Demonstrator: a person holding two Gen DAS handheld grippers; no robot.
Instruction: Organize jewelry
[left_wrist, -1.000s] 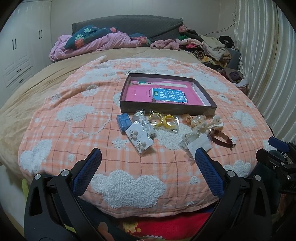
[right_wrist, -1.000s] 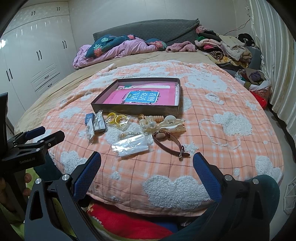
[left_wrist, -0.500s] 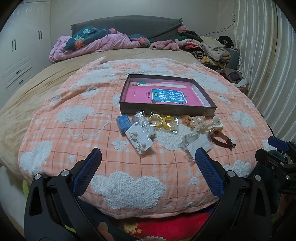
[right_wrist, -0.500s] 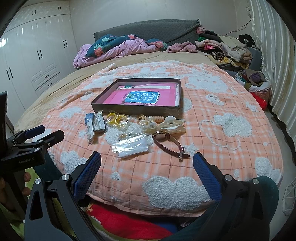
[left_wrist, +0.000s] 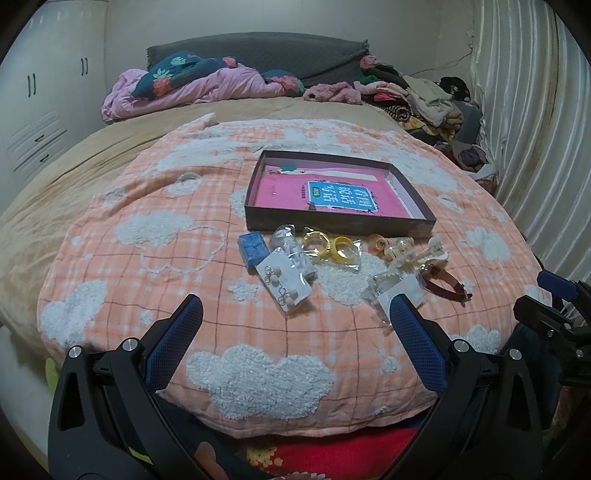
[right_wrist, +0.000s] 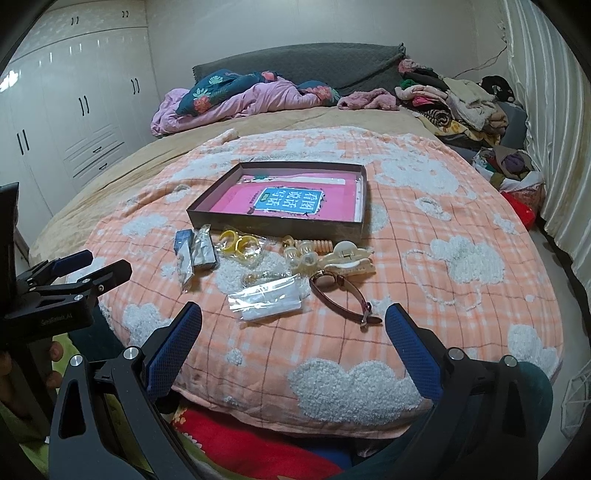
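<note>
Two claws are hovering over the near edge of a bed, both empty and with jaws spread wide apart. The left claw (left_wrist: 295, 332) is pointing toward a cluster of jewelry lying on an orange checked quilt (left_wrist: 147, 258) with white cloud patches; the right claw (right_wrist: 293, 334) is facing the same cluster from the other side and is also showing at the right edge of the left view. A shallow dark box (left_wrist: 332, 221), holding a pink booklet (left_wrist: 325, 197) with a blue label, is sitting on the quilt just beyond the jewelry. In front of the box, from left to right in the left view, are lying a small blue case (left_wrist: 252, 249), a clear bag of earrings on a card (left_wrist: 286, 286), a bag of yellow rings (left_wrist: 334, 249), a group of pale hair clips (left_wrist: 402, 251), a clear bag with a white card (left_wrist: 397, 291), and a brown-strapped watch (right_wrist: 343, 295) touching the clips. All items are resting outside the box, near one another and partly overlapping. Part of a hand (right_wrist: 55, 354) is gripping the left claw's handle in the right view. Pink and floral bedding (right_wrist: 240, 96) and piled clothes (right_wrist: 458, 103) are lying at the head of the bed, with a white wardrobe (right_wrist: 74, 122) standing to the left.
</note>
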